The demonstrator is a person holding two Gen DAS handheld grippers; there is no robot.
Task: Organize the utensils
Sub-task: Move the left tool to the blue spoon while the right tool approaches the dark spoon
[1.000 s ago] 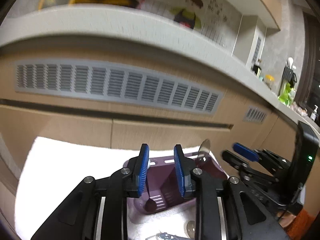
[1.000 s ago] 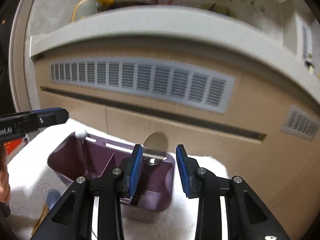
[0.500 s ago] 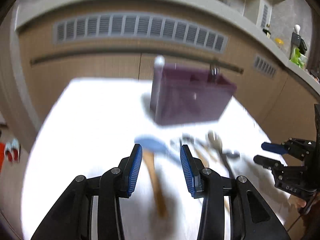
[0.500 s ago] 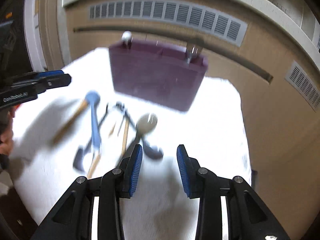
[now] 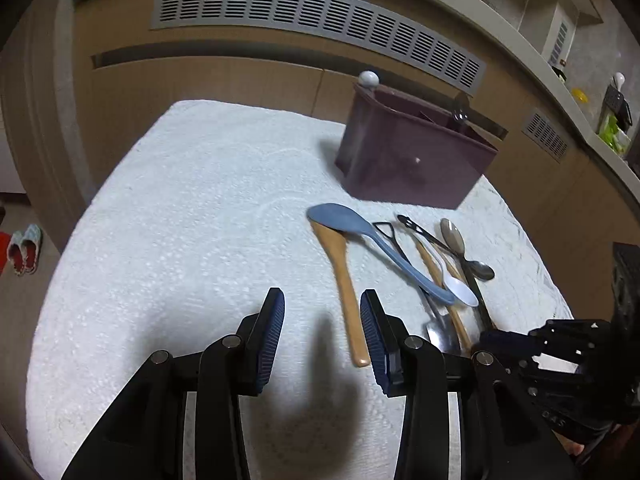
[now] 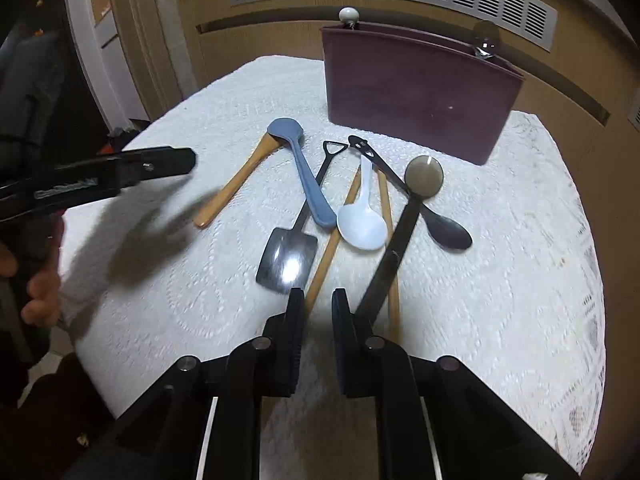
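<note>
step in hand: picking the next loose utensil off the white cloth (image 6: 500,320) to drop it into the purple caddy (image 6: 416,92).
caddy: stands upright at the far side of the cloth; a white-knobbed piece (image 6: 349,14) and a metal spoon (image 6: 486,36) already stick up from it.
loose utensils: in a crossed heap just in front of the caddy: wooden spatula (image 5: 340,276), blue spoon (image 6: 304,172), white spoon (image 6: 362,220), shovel-shaped spoon (image 6: 286,258), chopsticks (image 6: 328,256), dark ladle (image 6: 396,248), black spoon (image 6: 444,230).
right gripper (image 6: 319,304): its jaws have just been closing and now stand narrow, with only cloth visible between the pads; they sit just short of the near ends of the chopsticks and the dark ladle's handle, and i cannot tell that they pinch anything.
left gripper (image 5: 322,320): jaws spread, nothing between them, hovering beside the near end of the wooden spatula's handle.
doing it well: take one handle only; the spatula lies at the edge of the heap, under just the blue spoon's bowl, so it likely lifts cleanly. pinch near the handle end, lift straight, then tip it upright over a compartment.
risk: dragging a crossed piece could scatter the rest.
</note>
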